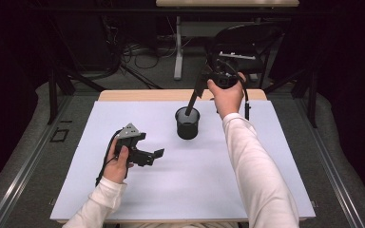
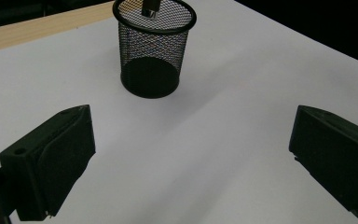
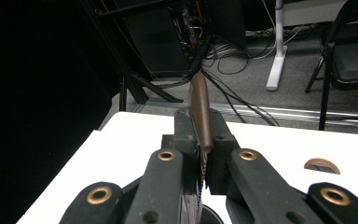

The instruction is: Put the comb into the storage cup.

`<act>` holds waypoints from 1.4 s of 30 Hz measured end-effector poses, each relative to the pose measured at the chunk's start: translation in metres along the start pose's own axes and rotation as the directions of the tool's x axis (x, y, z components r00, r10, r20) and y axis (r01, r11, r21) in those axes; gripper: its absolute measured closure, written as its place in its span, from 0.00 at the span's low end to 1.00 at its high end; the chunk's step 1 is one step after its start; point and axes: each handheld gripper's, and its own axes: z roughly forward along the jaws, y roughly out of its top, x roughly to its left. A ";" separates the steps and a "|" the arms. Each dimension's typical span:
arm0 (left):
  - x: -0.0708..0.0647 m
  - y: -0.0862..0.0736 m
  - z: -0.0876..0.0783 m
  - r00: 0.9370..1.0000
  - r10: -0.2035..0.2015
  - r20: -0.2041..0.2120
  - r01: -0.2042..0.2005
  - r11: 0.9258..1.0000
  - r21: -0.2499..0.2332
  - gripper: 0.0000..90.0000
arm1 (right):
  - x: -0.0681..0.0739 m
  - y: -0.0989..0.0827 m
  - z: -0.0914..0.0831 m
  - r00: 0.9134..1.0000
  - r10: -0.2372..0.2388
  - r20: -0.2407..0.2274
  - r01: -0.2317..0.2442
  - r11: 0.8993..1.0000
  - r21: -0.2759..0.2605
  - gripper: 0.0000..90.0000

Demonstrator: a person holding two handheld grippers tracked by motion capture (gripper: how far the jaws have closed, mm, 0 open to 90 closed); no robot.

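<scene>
Two grippers: left gripper (image 1: 158, 154) spread apart, right gripper (image 3: 202, 179) clamping a brown-handled knife (image 3: 200, 112) (no legible writing) over mesh cup (image 1: 187, 123).

Beyond your table (image 1: 123, 95), a white post (image 1: 177, 47) stands on grey floor, with a tangle of cables (image 1: 142, 52) just to its left. To the post's right you see a black chair (image 1: 252, 38). A dark frame leg (image 1: 52, 90) stands off the table's left side.
</scene>
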 end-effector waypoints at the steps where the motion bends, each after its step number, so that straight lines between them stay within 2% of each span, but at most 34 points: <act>1: 0.000 0.000 0.000 1.000 0.000 0.001 0.000 1.000 0.000 0.01 | 0.001 -0.001 0.001 1.000 0.001 -0.002 -0.001 1.000 0.002 0.96; 11: 0.001 0.000 0.000 1.000 -0.001 0.002 0.001 1.000 -0.003 0.01 | 0.006 -0.011 0.013 1.000 0.007 -0.005 -0.007 1.000 0.026 0.96; 20: 0.000 0.000 0.000 1.000 0.002 0.002 -0.002 1.000 0.002 0.01 | 0.004 -0.018 0.020 1.000 0.025 -0.009 -0.025 0.999 0.040 0.96; 30: 0.000 0.000 0.000 1.000 0.002 0.003 -0.002 1.000 0.002 0.01 | -0.006 -0.032 0.027 0.999 0.044 0.003 -0.045 0.997 0.062 0.96; 42: 0.001 0.000 0.001 1.000 0.001 0.005 -0.001 1.000 0.003 0.01 | -0.020 -0.049 0.035 0.996 0.089 0.003 -0.089 0.993 0.075 0.96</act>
